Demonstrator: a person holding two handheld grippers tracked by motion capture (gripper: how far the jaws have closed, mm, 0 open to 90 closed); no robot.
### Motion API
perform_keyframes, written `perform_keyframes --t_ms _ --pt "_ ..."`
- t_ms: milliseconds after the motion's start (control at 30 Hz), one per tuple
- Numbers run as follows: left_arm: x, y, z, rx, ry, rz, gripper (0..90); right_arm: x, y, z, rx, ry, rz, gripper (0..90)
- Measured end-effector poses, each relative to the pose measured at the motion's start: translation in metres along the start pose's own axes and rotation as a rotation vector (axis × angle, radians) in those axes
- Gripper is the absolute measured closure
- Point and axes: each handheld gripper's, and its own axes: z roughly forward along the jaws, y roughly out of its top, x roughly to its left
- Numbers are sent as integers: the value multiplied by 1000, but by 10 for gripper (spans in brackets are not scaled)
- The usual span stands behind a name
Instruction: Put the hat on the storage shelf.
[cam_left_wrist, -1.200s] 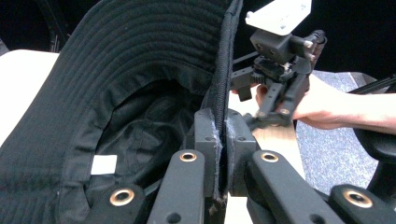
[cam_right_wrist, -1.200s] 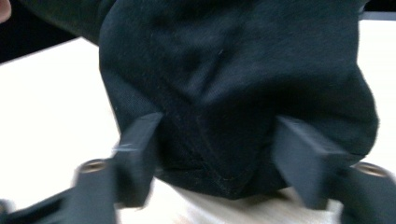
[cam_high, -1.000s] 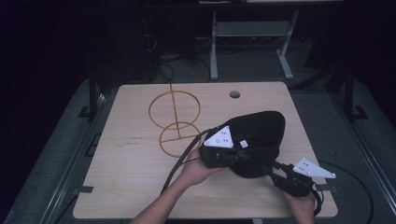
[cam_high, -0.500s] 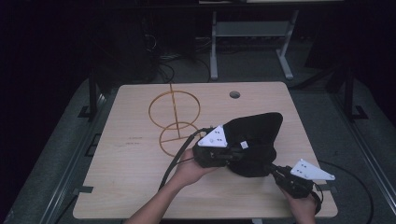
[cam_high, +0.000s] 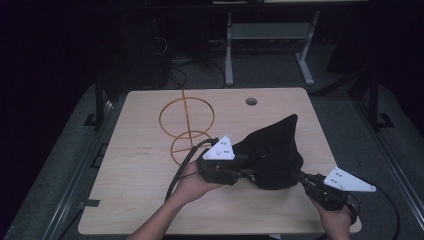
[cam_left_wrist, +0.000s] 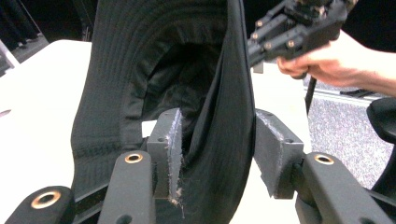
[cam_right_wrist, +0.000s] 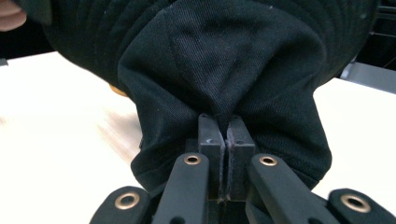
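pinching black hat (cam_high: 272, 157) fabric, the right hand-held gripper (cam_right_wrist: 226, 140) is clamped; the left hand-held gripper (cam_left_wrist: 212, 154) gapes around its brim.

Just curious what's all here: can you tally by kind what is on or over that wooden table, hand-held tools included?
Black fabric hat: 1
Gold wire stand with two rings: 1
Hand-held grippers: 2, the left gripper and the right gripper
Total: 4

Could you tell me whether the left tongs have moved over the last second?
Yes. The left tongs have slid slightly toward the gold wire stand, carrying the black hat along.
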Motion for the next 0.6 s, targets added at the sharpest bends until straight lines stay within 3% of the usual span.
perform_keyframes --t_ms 167,600 --pt "-5 -4 -8 12 16 20 526 -7 12 -10 -20 -10 17 879" --pt "-10 -27 -32 15 46 16 500 -19 43 -31 -21 -13 44 879"
